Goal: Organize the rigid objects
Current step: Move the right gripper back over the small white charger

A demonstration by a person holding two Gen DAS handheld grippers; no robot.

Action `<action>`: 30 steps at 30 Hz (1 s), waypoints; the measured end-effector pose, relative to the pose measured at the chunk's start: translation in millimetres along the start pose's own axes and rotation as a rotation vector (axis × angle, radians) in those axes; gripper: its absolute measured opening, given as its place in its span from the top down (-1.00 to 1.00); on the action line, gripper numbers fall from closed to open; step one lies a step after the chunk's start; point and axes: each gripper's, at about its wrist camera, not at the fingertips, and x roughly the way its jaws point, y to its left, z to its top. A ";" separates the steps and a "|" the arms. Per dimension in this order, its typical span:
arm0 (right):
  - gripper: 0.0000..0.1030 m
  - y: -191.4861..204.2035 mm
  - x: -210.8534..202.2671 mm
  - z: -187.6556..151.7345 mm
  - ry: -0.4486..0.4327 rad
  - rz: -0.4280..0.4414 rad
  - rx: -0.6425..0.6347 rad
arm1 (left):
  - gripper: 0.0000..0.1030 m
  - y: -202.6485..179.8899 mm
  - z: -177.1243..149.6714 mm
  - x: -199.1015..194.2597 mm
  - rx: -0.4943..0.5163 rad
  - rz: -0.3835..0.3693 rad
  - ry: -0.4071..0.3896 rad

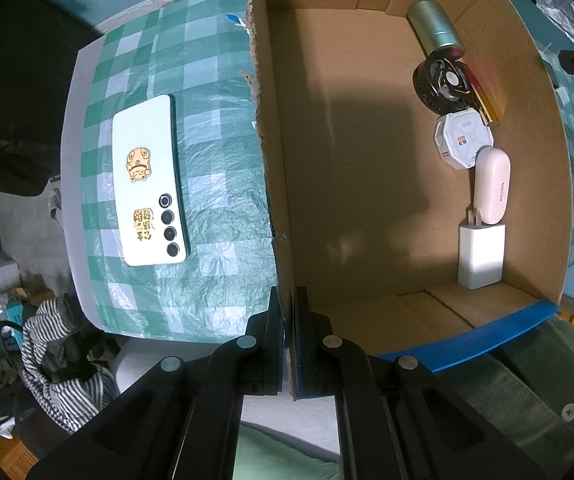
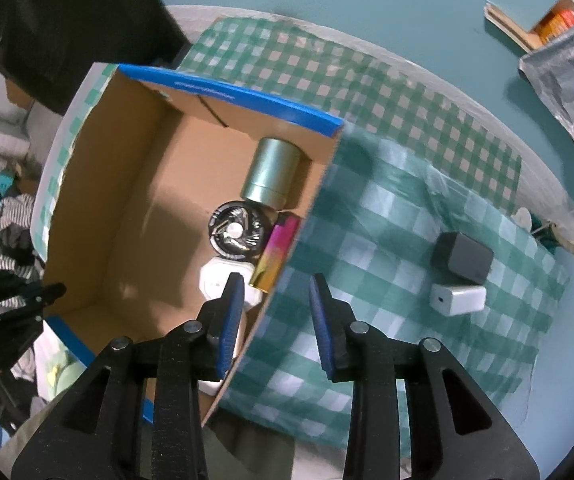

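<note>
Two tools over green-checked tablecloth point(image 2: 387, 240): left point(image 1: 289, 308) pinching cardboard box wall point(image 1: 271, 184), right point(image 2: 277, 292) parted, empty.

Table point(image 2: 327, 32) under green-checked cloth point(image 2: 387, 240). On cloth: open cardboard box point(image 2: 99, 200), white phone point(image 1: 149, 184) face-down left of it, black block point(image 2: 463, 258) and white charger point(image 2: 459, 300) right of it.
</note>
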 end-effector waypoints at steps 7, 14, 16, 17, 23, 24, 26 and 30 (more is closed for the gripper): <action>0.35 -24.1 -3.2 -9.5 0.003 -0.014 0.049 | 0.92 -0.2 0.9 0.7 0.006 0.005 0.004; -0.18 -71.1 3.2 -20.9 0.023 -0.017 0.193 | 0.92 0.1 1.4 1.6 0.007 0.005 0.005; -0.18 -86.8 7.2 -23.6 0.031 -0.002 0.238 | 0.92 0.2 1.6 1.8 0.007 0.005 0.007; -0.18 -96.6 9.9 -25.5 0.038 0.004 0.270 | 0.92 0.1 1.5 1.8 0.007 0.005 0.006; -0.18 -148.5 19.8 -35.6 0.054 0.003 0.475 | 0.92 0.2 1.7 2.7 0.005 0.006 0.008; -0.18 -154.9 21.2 -36.5 0.054 0.000 0.501 | 0.92 0.3 1.7 2.9 0.004 0.006 0.008; -0.18 -170.1 26.4 -38.8 0.056 -0.001 0.568 | 0.92 0.0 1.4 2.5 0.003 0.006 0.010; -0.18 -196.4 42.9 -41.1 0.074 0.022 0.699 | 0.92 0.5 1.2 2.6 0.002 0.006 0.010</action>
